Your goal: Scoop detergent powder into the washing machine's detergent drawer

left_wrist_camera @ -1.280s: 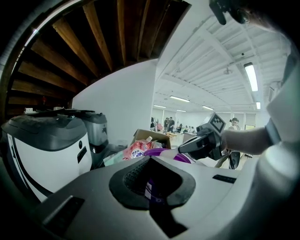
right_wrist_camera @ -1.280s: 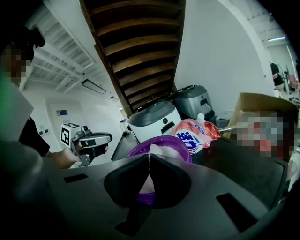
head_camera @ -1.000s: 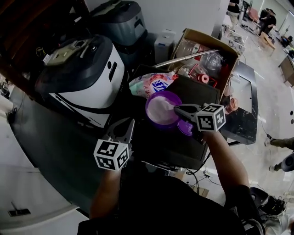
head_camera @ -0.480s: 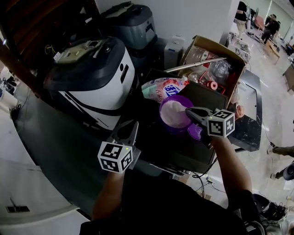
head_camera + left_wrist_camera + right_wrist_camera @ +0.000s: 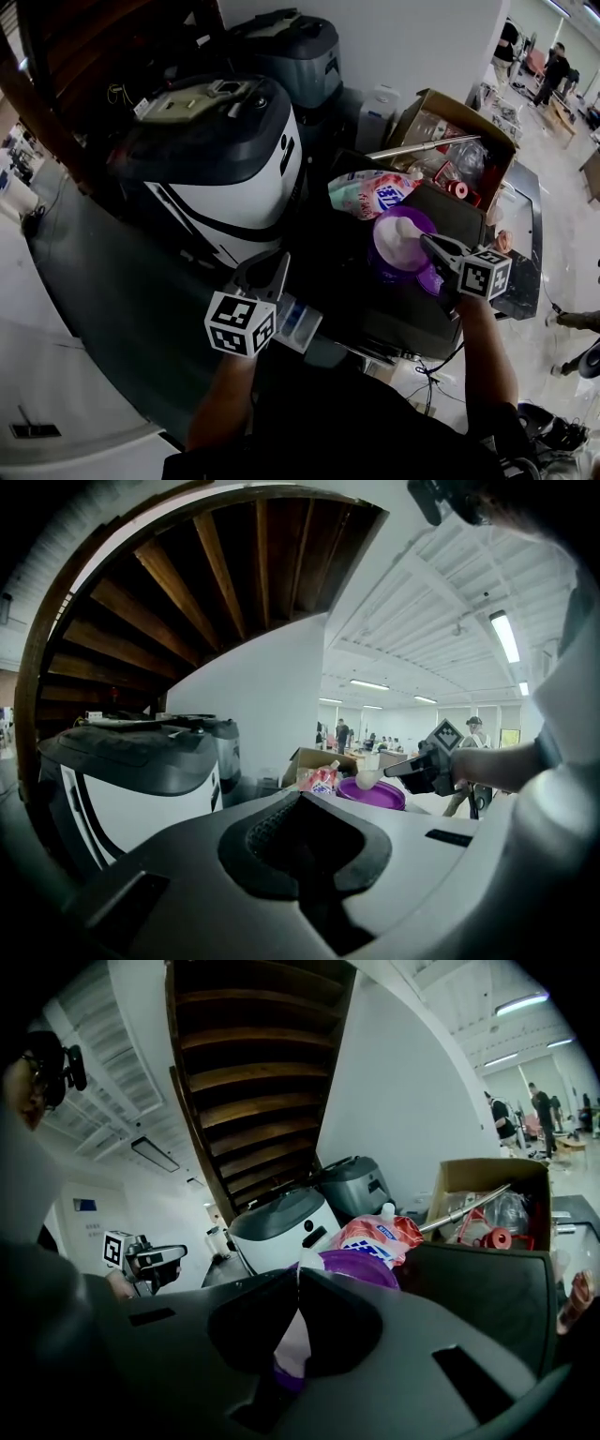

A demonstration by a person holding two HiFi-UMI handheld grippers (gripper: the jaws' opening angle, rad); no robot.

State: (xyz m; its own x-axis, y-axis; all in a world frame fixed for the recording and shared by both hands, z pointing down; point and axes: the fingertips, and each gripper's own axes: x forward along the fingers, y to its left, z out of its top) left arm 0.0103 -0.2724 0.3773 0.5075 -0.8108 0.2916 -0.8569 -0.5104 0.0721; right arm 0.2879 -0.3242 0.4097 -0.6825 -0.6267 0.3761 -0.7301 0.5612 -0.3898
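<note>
Over the purple bowl (image 5: pixel 381 262) of powder, the right tool (image 5: pixel 434 247) grips a scoop (image 5: pixel 291 1344) tight. The left tool (image 5: pixel 261 279) is pinched closed and empty, with the drawer (image 5: pixel 302 325) just beside it.

This looks like an open-plan workroom or test lab rather than a home. The white washing machine (image 5: pixel 234 178) stands under the slatted wooden underside of a staircase (image 5: pixel 202 592), with a second grey machine (image 5: pixel 291 47) just behind it. To the right of the washing machine sits a cluttered cardboard box (image 5: pixel 419 111). Far beyond the box are a polished floor (image 5: pixel 567 206), ceiling strip lights (image 5: pixel 504 635) and people (image 5: pixel 555 66) standing about.
</note>
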